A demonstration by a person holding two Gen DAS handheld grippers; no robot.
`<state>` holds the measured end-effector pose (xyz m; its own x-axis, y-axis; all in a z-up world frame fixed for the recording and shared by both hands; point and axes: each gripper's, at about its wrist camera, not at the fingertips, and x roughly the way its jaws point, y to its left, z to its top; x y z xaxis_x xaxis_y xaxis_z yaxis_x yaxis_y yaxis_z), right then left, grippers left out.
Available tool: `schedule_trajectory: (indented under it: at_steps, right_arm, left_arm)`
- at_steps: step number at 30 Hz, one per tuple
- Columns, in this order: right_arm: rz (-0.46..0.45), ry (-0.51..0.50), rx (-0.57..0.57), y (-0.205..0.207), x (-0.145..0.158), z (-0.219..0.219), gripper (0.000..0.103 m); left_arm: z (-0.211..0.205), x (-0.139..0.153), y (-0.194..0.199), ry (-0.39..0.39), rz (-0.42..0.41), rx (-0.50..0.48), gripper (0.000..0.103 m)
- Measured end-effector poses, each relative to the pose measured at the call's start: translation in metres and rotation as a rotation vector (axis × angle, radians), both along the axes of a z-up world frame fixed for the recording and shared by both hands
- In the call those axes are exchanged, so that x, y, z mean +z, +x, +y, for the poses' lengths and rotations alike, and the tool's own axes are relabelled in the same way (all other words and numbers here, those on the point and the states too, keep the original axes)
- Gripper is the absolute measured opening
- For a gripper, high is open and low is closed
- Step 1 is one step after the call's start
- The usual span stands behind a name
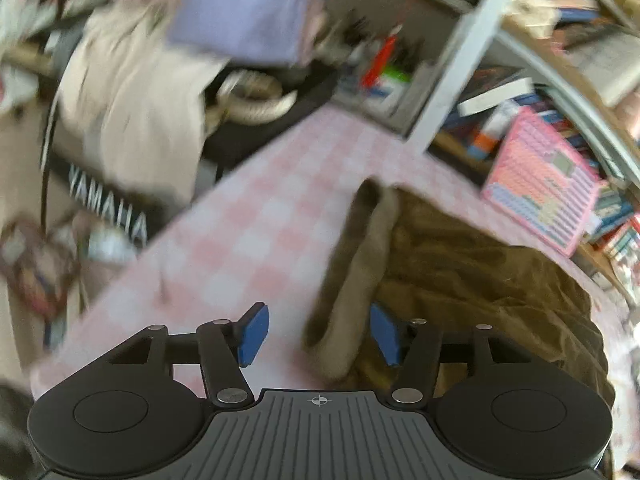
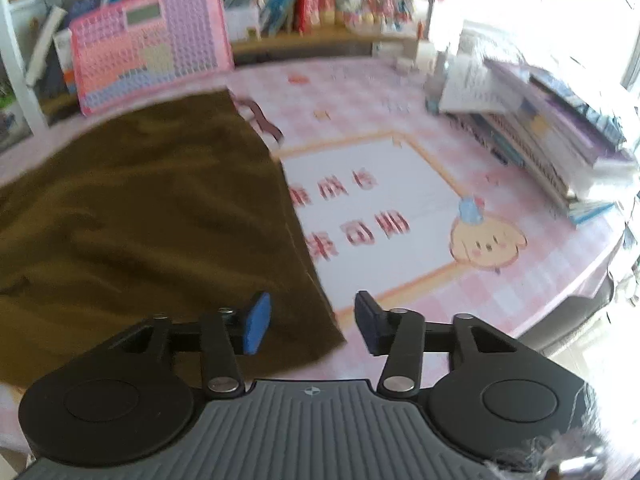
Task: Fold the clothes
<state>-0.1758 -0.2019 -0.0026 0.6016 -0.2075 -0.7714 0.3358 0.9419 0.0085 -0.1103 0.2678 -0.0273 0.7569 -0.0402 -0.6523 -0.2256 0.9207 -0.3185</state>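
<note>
A pink checked tablecloth [image 2: 500, 300] covers the table, its printed red characters too blurred to read. The olive-brown garment [image 2: 140, 220] lies on its left half. "YAMAHA" [image 1: 108, 208] shows far left. The left gripper [image 1: 318, 334] and right gripper [image 2: 310, 322] are both released, grasping nothing.

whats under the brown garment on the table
The brown garment lies flat on the pink checked tablecloth, which shows around its edges. Whatever print or item sits beneath it is covered.

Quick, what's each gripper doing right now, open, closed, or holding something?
Left gripper: open, holding nothing; the brown garment lies below its spread jaws.
Right gripper: open, empty, above the garment's edge.
</note>
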Motion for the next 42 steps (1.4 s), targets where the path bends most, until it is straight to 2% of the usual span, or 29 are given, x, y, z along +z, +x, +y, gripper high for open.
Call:
schedule_trajectory:
  at_steps: [2,7,14,17,22,27,31,37,42]
  right_arm:
    - [-0.029,0.004,0.015,0.001,0.01,0.009,0.052]
    - [-0.054,0.035,0.077,-0.002,0.023,0.035,0.056]
    - [-0.065,0.032,0.119,-0.003,0.033,0.044,0.06]
    - [-0.069,0.039,0.119,0.003,0.034,0.038,0.061]
    - [-0.091,0.056,0.168,0.027,0.034,0.026,0.063]
    - [-0.101,0.092,0.253,0.063,0.03,0.005,0.065]
    - [-0.099,0.15,0.332,0.099,0.026,-0.027,0.065]
    - [-0.06,0.242,0.416,0.193,0.013,-0.095,0.063]
    - [0.005,0.293,0.529,0.284,-0.012,-0.115,0.054]
  left_arm:
    - [-0.008,0.012,0.001,0.011,-0.04,-0.036,0.069]
    - [-0.042,0.011,0.003,-0.017,-0.053,-0.167,0.077]
    - [-0.081,-0.009,0.005,-0.038,0.033,-0.295,0.078]
    - [-0.091,-0.009,0.006,-0.027,0.033,-0.309,0.079]
    - [-0.103,-0.006,0.011,-0.008,0.025,-0.266,0.083]
    - [-0.122,-0.006,0.019,0.014,0.034,-0.197,0.084]
    - [-0.156,-0.01,0.028,0.04,0.047,-0.154,0.084]
    - [-0.233,-0.011,0.031,0.075,0.11,-0.159,0.084]
    - [-0.276,-0.017,0.008,0.114,0.19,-0.087,0.084]
